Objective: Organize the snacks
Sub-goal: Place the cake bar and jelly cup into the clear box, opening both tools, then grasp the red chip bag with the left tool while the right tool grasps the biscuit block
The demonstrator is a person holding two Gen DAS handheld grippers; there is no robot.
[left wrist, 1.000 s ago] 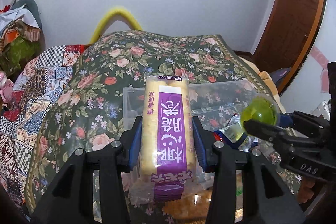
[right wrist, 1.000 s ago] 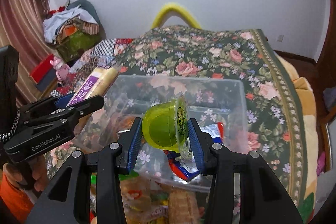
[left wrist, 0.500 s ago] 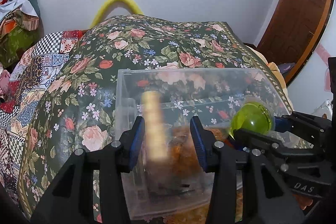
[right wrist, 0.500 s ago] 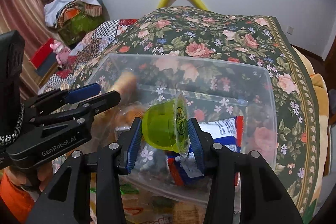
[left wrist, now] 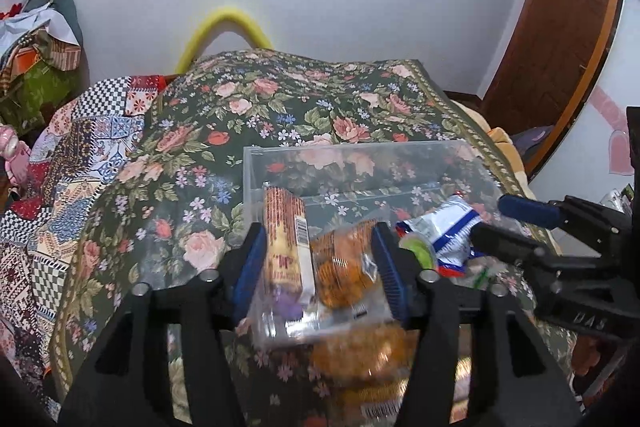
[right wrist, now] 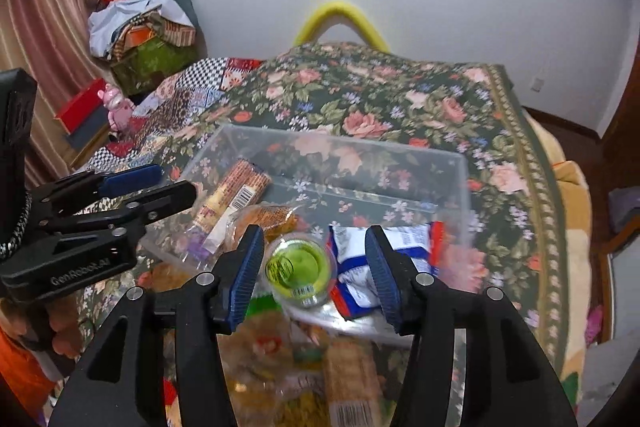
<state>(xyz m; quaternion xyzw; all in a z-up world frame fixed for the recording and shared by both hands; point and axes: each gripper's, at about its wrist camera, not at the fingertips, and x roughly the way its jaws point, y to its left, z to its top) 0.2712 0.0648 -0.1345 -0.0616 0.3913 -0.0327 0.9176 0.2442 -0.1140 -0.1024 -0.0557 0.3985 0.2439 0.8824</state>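
A clear plastic box (left wrist: 352, 148) (right wrist: 340, 143) stands on the flowered bedspread. In it lie a long cracker packet (left wrist: 285, 239) (right wrist: 234, 197), an orange snack bag (left wrist: 344, 267), a blue-and-white packet (left wrist: 448, 227) (right wrist: 360, 263) and a green jelly cup (right wrist: 300, 265) (left wrist: 418, 251). My left gripper (left wrist: 320, 271) (right wrist: 176, 179) hangs over the box's near left part with its jaws opening, and the pads stand apart from the cracker packet below. Over the jelly cup my right gripper (right wrist: 314, 279) (left wrist: 492, 219) has its jaws opening too, holding nothing.
Several more snack packets (right wrist: 312, 367) (left wrist: 360, 355) lie blurred on the bedspread (left wrist: 248, 115) in front of the box. A patchwork quilt (left wrist: 80, 155) covers the left side. A yellow foam arch (right wrist: 340, 15) and a white wall stand behind; a wooden door (left wrist: 560, 27) is at the right.
The cracker packet has left my left gripper and the jelly cup my right one; both now lie in the box. Both pairs of jaws stand wider, and both grippers have drawn back a little.
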